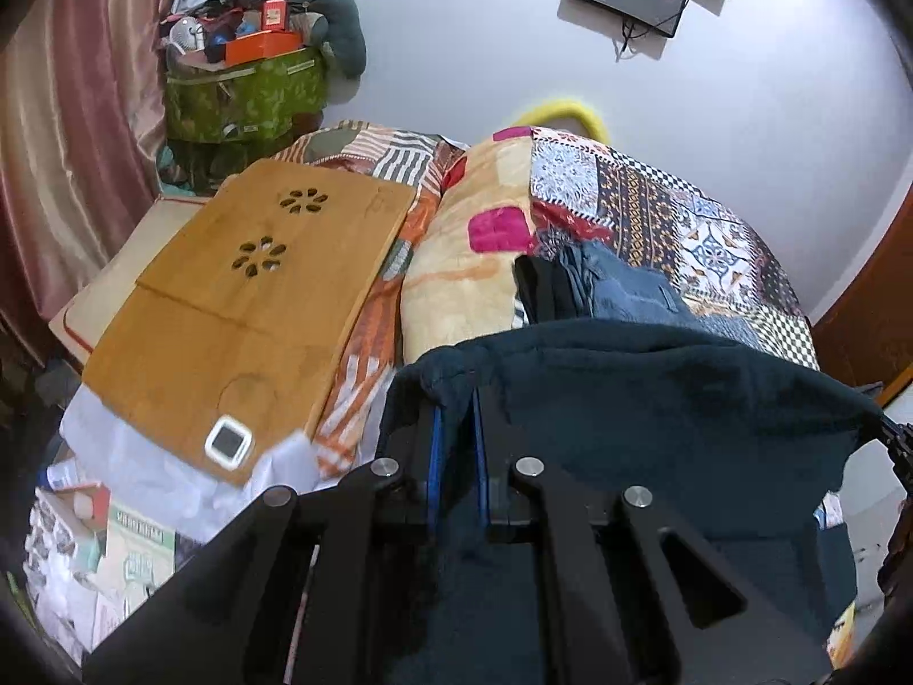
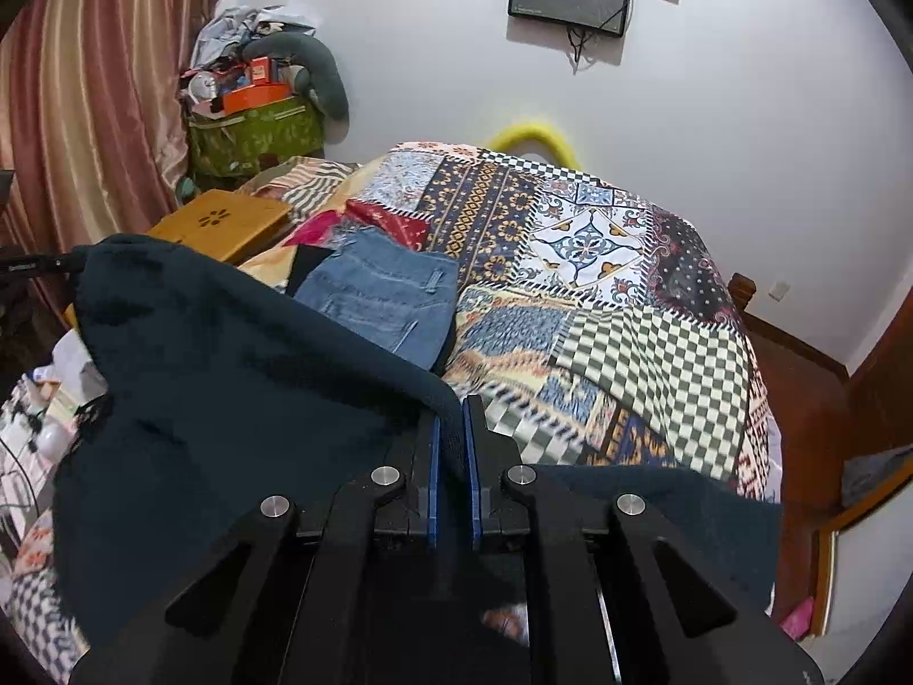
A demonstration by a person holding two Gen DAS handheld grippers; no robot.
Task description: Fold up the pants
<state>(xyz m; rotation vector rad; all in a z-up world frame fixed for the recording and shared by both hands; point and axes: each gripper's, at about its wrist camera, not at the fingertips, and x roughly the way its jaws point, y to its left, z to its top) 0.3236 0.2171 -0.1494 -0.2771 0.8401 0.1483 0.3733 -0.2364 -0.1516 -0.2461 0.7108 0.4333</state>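
Observation:
Dark teal pants [image 1: 656, 388] hang stretched between my two grippers above the bed. My left gripper [image 1: 455, 399] is shut on one corner of the pants' upper edge. My right gripper [image 2: 451, 408] is shut on the other corner, and the pants [image 2: 228, 377] drape away to its left. The far tip of the right gripper shows at the right edge of the left wrist view. The lower part of the pants is hidden under the grippers.
A patchwork quilt [image 2: 599, 285] covers the bed. Folded blue jeans [image 2: 382, 291] on a dark garment lie on it ahead. A wooden lap tray [image 1: 245, 308] lies to the left, by a peach blanket [image 1: 462, 262]. A cluttered green bag [image 1: 245, 91] stands by the curtain.

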